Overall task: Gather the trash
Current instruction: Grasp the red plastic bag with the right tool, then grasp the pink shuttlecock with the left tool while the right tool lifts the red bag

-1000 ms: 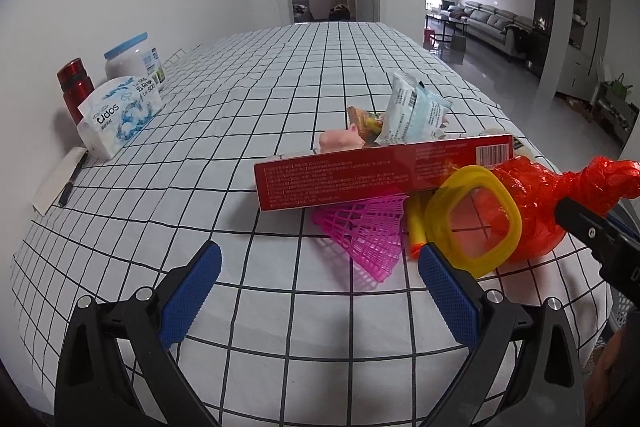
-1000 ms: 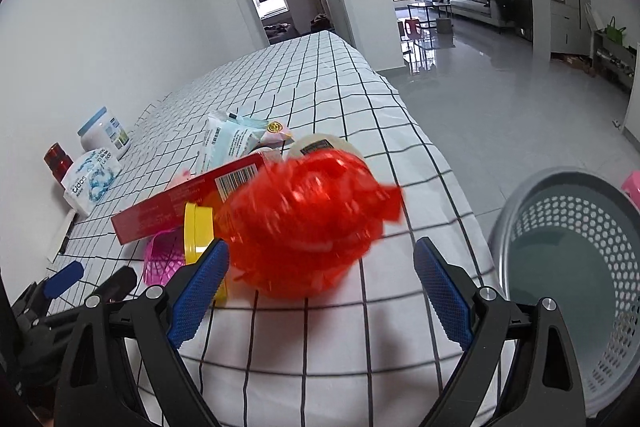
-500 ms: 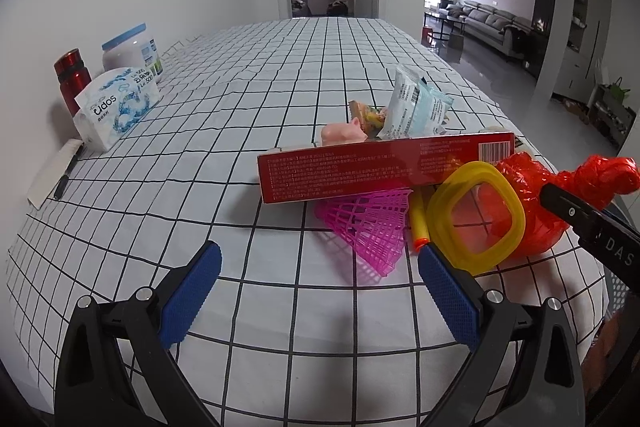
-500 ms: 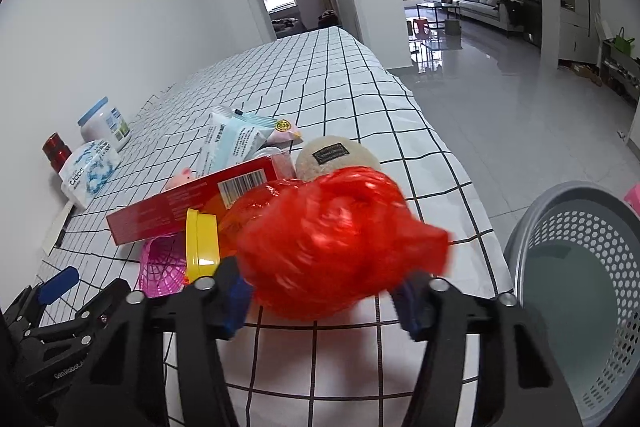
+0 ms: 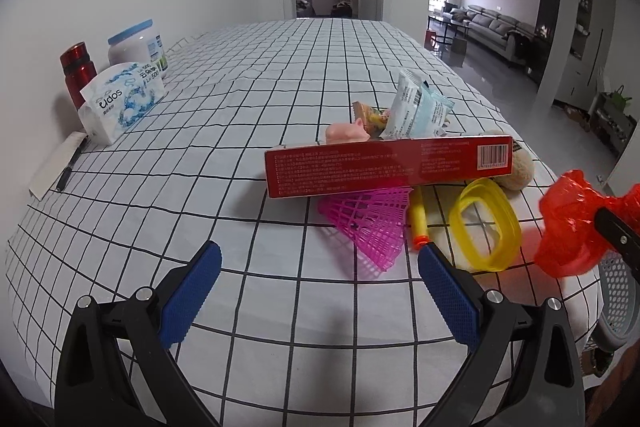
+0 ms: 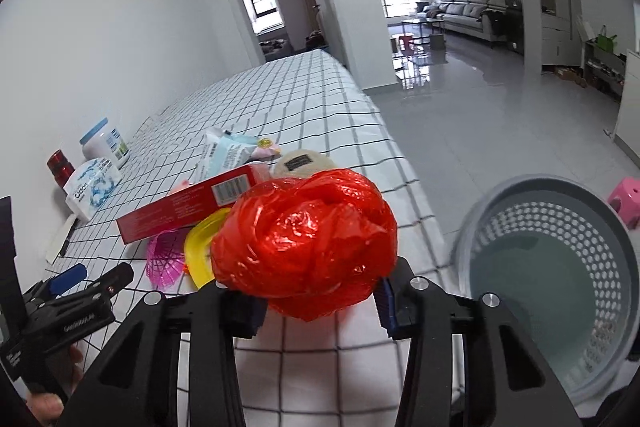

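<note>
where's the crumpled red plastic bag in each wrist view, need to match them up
Left wrist view: red plastic bag at the far right edge, lifted off the table, clamped by the right gripper.
Right wrist view: same bag fills the lower centre, squeezed in the right gripper, whose jaws have just closed on it.
Shared landmark: the long red box, lying just left of the bag in both.

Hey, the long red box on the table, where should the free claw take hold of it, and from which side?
Take the red box at its bare left end, from above, pads across its thin width. It stands on a long edge, leaning over the pink shuttlecock; its right end is crowded by the yellow ring and plush ball. The left claw is open and nearest.
</note>
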Available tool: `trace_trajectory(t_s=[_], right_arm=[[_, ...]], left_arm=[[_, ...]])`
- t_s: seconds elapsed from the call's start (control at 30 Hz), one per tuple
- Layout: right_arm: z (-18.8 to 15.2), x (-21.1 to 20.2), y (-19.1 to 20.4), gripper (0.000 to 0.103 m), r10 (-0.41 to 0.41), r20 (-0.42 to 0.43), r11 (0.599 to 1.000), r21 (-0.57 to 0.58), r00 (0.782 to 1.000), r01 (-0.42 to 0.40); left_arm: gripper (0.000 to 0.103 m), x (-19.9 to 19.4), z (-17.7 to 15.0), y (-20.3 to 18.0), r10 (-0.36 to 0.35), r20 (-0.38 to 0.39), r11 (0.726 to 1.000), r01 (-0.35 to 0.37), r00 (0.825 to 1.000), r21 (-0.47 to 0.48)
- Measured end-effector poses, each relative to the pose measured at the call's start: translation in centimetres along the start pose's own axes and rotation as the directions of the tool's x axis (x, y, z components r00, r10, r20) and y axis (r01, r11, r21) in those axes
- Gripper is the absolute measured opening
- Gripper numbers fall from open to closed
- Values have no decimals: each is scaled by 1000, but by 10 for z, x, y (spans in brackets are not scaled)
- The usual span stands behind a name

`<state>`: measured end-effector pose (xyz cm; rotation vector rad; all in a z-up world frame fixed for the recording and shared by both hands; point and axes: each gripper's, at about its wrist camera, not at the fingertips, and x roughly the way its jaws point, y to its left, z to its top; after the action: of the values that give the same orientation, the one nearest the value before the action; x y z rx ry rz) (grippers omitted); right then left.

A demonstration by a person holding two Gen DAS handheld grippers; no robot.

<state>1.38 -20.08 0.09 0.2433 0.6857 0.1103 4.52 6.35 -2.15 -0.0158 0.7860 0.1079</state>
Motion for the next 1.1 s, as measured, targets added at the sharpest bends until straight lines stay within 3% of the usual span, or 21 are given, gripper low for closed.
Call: trace_trajectory(t_s=[0.53, 0.77, 0.93, 1.1], right_arm=[[-15, -13, -28, 42, 21, -6, 997, 76, 1000, -21], [-17, -8, -33, 42, 29, -15, 995, 92, 999, -28], [-17, -8, -32, 42, 27, -16, 996, 89, 1000, -26], [-19, -11, -28, 42, 28, -12, 996, 81, 1000, -27]], left_arm=[[93, 55, 13, -15, 64, -88, 997, -66, 994, -27], [32, 61, 15, -12, 40, -100, 998, -46, 994, -52], [10, 56, 10, -4, -7, -99, 997, -1, 995, -76], [5, 36, 6, 4, 6, -48, 998, -9, 999, -64]])
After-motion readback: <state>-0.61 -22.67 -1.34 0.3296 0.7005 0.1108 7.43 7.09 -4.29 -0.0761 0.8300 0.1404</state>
